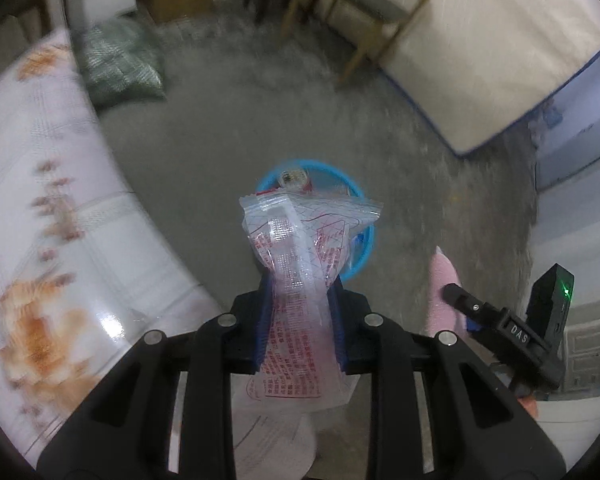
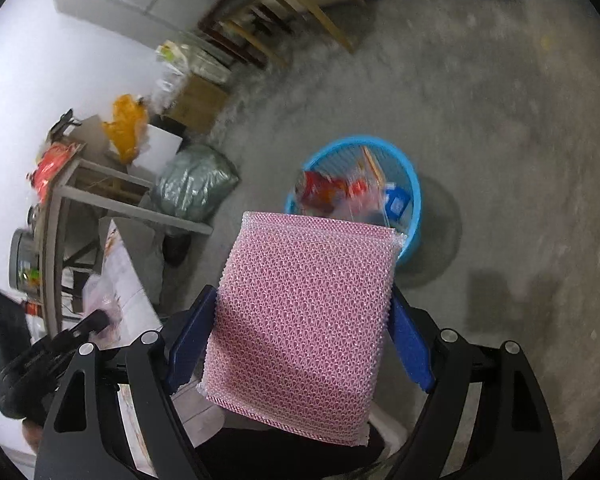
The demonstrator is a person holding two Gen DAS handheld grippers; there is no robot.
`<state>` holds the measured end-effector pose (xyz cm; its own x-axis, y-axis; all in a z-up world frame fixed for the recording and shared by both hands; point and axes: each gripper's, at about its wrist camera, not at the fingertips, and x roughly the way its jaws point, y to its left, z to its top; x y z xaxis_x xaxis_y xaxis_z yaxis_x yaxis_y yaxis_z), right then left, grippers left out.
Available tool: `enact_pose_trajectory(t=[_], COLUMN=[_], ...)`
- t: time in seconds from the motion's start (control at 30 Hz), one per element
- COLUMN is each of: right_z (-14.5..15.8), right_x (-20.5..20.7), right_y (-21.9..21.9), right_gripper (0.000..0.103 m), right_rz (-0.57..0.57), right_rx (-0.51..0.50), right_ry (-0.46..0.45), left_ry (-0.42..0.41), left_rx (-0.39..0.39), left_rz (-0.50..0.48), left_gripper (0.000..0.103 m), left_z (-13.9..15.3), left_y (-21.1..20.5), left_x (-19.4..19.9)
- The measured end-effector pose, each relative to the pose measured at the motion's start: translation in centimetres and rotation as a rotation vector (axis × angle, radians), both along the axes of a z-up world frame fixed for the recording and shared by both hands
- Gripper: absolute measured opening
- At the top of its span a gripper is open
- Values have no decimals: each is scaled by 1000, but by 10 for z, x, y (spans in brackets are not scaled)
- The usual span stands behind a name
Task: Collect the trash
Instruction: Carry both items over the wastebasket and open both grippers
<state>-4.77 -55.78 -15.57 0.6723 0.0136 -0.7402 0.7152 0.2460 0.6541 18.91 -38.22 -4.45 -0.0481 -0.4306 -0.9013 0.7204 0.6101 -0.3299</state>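
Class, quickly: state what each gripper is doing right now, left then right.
Left gripper: closed on a crumpled clear plastic wrapper with red print.
Right gripper: closed on a pink mesh scouring pad.

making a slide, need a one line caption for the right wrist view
Right gripper carries a pink mesh scouring pad toward the blue waste basket on the concrete floor.

- A green woven sack (image 2: pixel 196 184) lay on the concrete floor (image 2: pixel 500 120) beside a grey table frame (image 2: pixel 100 196).
- A cardboard box (image 2: pixel 198 102) sat near wooden chair legs (image 2: pixel 260 40).
- A white mattress (image 1: pixel 480 52) lay on the floor's far side.
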Motion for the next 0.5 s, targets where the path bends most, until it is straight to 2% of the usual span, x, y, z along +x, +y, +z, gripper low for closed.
enact_pose_trajectory(t=[0.2, 0.3, 0.4, 0.5], right_z=[-42, -61, -77, -91], right_x=[40, 70, 99, 117], right_y=[-51, -81, -105, -123], right_gripper=[80, 80, 81, 83], right_rz=[-2, 24, 48, 71], right_rx=[49, 49, 38, 48], right_ry=[22, 76, 130, 121], left_ry=[31, 67, 101, 106], left_rx=[112, 156, 177, 184], left_rz=[-21, -8, 10, 31], left_gripper=[25, 26, 26, 30], left_z=[-60, -87, -111, -130], left_y=[-70, -96, -117, -131], left_x=[8, 16, 23, 30])
